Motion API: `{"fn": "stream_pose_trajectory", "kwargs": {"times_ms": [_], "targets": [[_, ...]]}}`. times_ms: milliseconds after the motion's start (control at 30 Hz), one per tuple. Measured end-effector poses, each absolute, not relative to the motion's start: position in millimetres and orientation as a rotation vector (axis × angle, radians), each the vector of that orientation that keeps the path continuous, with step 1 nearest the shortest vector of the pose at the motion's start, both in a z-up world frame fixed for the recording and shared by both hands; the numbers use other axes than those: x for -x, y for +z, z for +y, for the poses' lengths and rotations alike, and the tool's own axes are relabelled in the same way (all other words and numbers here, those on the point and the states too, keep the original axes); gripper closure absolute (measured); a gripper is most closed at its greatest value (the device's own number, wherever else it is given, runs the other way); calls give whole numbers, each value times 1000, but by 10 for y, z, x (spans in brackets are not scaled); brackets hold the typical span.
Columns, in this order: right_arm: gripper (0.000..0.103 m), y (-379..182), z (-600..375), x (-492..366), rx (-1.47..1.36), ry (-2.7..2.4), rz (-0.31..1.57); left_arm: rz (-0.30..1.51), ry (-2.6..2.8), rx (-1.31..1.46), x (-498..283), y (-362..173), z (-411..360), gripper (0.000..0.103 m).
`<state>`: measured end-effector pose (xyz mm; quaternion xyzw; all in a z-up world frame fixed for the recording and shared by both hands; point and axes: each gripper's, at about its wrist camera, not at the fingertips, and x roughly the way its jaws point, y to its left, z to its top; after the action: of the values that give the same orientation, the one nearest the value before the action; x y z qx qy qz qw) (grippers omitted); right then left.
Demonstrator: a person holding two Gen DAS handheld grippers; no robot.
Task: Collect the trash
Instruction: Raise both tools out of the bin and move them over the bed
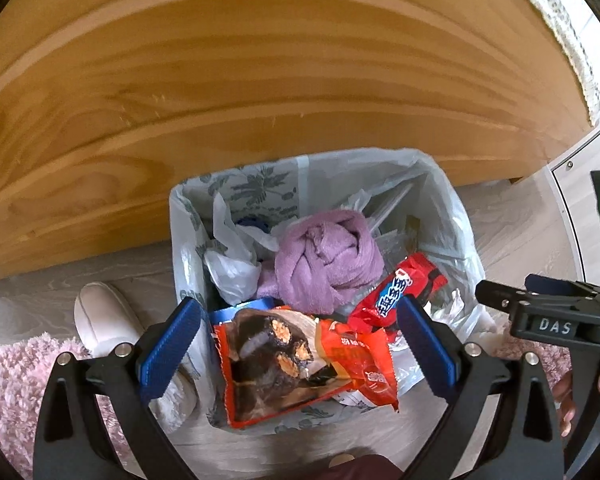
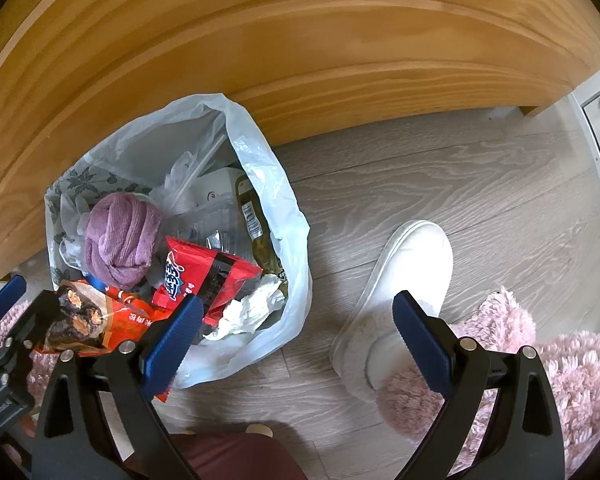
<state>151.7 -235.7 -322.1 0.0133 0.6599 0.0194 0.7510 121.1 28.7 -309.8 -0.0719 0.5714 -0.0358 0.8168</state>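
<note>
While your left gripper (image 1: 296,350) hangs directly above the bin, its two blue-padded fingers are spread wide, one on either side of an orange snack wrapper (image 1: 300,364) printed with chocolate-coated pieces; from this view you cannot tell whether either pad actually touches the wrapper, and it appears to rest loose on top of the pile at the near edge of the bin, which suggests it has been let go rather than gripped. Your right gripper (image 2: 300,336) is also wide open and holds nothing; it sits off to the right of the bin, over bare wood-look floor (image 2: 420,184), probably kept clear so the left side has room to work. Just beyond the orange wrapper lies a red snack packet (image 1: 396,292) with white lettering, and behind that a knotted purple cloth (image 1: 328,260), with crumpled white tissue (image 2: 256,308) and clear plastic tucked around them. All of it sits inside a pale translucent bin liner (image 1: 188,216) whose top is folded out over the rim, so the mouth stays open to receive rubbish. The bin stands against a tall honey-coloured wooden panel (image 1: 260,72), likely furniture. On the floor to either side you can see white slippers (image 2: 404,280) and a fluffy pink rug (image 2: 572,376), with the right slipper between your right gripper's fingers only by line of sight.
</note>
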Motion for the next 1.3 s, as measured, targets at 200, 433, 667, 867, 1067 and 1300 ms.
{"fn": "stream_pose_trajectory", "kwargs": {"times_ms": [200,433,667,867,1067,1300], "targets": [[11,-3173,-2345,-1518,-38,60,1422,1172,-74,148,-1187,-2957,332,8],[11,-3073,-2294,-1496,-29,75,1383,1118,-74,121,-1147,-2806,320,8],[11,-2974,-2315,-1475,-44,88,1355,1036,-97,102,-1090,-2592,301,8],[11,-2821,-2321,-1430,-74,109,1301,947,-116,64,-1039,-2370,264,8],[11,-2632,-2340,-1379,-93,120,1226,902,-147,71,-1003,-2171,270,8],[11,-2411,-2359,-1301,-114,149,1135,849,-180,109,-932,-1940,362,8]]}}
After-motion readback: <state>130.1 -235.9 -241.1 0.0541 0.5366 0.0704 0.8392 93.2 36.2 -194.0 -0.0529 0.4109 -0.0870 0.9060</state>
